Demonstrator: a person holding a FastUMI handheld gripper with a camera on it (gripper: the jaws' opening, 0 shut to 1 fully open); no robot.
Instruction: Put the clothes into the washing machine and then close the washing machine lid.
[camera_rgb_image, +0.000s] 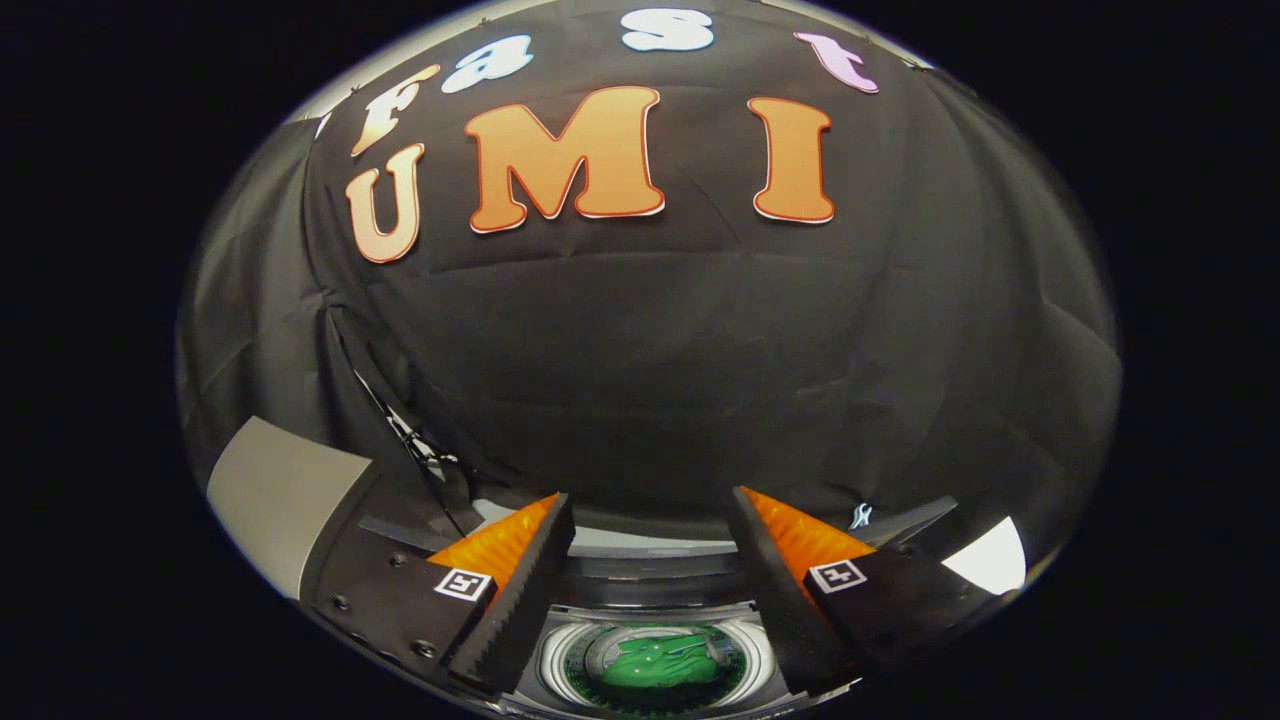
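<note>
Gripper (650, 520) spread wide, holding nothing. Crumpled green cloth garment (660, 662) lying inside round white washing-machine drum (553, 655) below; released there, apparently. Lid closing pending.

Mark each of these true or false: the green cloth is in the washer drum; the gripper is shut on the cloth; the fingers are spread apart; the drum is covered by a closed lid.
1. The green cloth lies in the washer drum. True.
2. The gripper is shut on the cloth. False: the fingers hold nothing, and the cloth lies in the drum, seen between them, untouched.
3. The fingers are spread apart. True: a wide gap stands between them.
4. The drum is covered by a closed lid. False: the drum's mouth is open and the cloth shows inside it.
</note>
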